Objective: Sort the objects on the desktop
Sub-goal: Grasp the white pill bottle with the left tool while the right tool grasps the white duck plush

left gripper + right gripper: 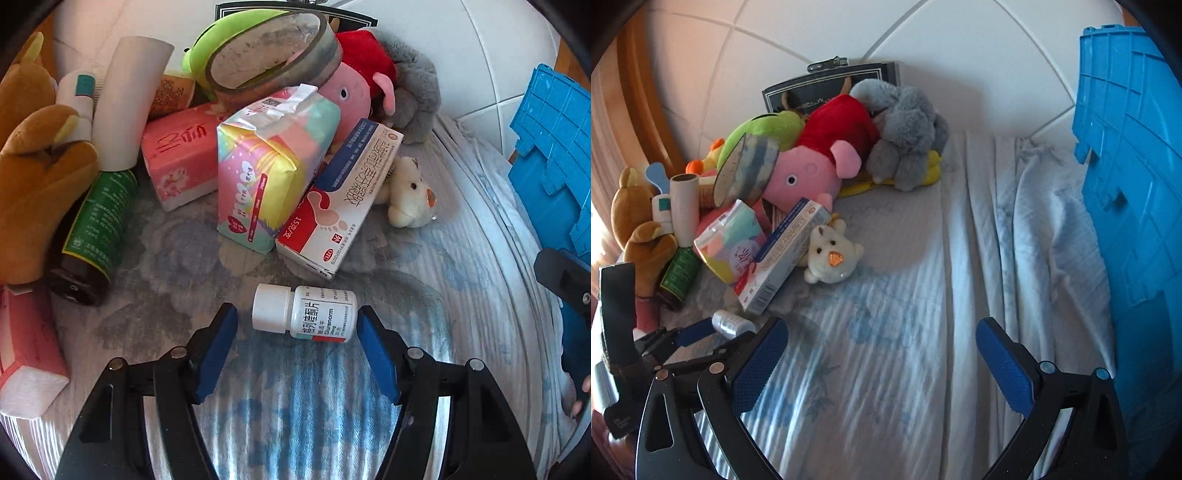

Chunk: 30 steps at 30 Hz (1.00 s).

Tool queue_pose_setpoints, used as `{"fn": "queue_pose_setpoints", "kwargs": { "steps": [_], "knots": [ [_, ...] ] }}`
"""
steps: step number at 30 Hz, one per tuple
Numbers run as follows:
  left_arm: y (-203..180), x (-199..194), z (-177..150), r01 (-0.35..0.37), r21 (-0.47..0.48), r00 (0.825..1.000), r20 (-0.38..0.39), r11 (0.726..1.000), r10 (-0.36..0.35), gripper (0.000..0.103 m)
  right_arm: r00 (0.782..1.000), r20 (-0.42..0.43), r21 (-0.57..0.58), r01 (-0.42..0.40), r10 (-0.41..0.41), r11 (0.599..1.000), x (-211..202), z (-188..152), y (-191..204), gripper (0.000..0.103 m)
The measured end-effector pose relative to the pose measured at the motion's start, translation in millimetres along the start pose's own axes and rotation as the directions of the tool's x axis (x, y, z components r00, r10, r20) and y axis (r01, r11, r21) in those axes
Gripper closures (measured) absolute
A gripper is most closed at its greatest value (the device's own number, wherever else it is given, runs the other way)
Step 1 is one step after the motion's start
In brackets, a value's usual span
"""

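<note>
A white pill bottle (306,314) lies on its side on the blue-patterned sheet (424,295), cap to the left. My left gripper (297,317) is open and straddles it: the right pad (373,347) is at the bottle's base, and a small gap separates the left pad (218,343) from the cap. The right wrist view shows the same bottle (733,325) at lower left, beside a blue finger of the left gripper. My right gripper (882,332) hangs open and wide over bare sheet (886,369), with nothing between its fingers.
Just behind the bottle is a pile: a red-and-white medicine box (332,206), pastel tissue pack (269,173), pink tissue pack (181,155), dark green-labelled bottle (96,229), cardboard tube (125,103), tape roll (273,51) and several plush toys. A blue crate (1134,184) stands on the right.
</note>
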<state>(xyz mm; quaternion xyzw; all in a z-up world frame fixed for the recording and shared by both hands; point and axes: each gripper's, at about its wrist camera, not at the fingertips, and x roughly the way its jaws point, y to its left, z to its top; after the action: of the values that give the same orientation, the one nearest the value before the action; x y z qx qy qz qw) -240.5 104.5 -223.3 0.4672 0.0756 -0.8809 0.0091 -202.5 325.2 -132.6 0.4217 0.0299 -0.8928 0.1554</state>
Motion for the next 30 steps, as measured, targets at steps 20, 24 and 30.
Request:
{"fn": "queue_pose_setpoints", "kwargs": {
  "steps": [20,24,30],
  "knots": [
    [41,3,37,-0.109,-0.078,0.987,0.112,0.991,0.117,0.053,0.989,-0.131,-0.041,-0.076,0.07,0.996,103,42,31,0.044],
    [40,-6,37,-0.105,-0.074,0.987,0.116,0.992,0.113,0.053,0.989,-0.129,-0.07,-0.088,0.078,0.994,100,40,40,0.061],
    [26,-48,30,-0.099,-0.049,0.976,0.189,0.994,0.106,0.053,0.995,-0.074,-0.086,-0.076,0.07,0.993,41,29,46,0.062]
  ]
}}
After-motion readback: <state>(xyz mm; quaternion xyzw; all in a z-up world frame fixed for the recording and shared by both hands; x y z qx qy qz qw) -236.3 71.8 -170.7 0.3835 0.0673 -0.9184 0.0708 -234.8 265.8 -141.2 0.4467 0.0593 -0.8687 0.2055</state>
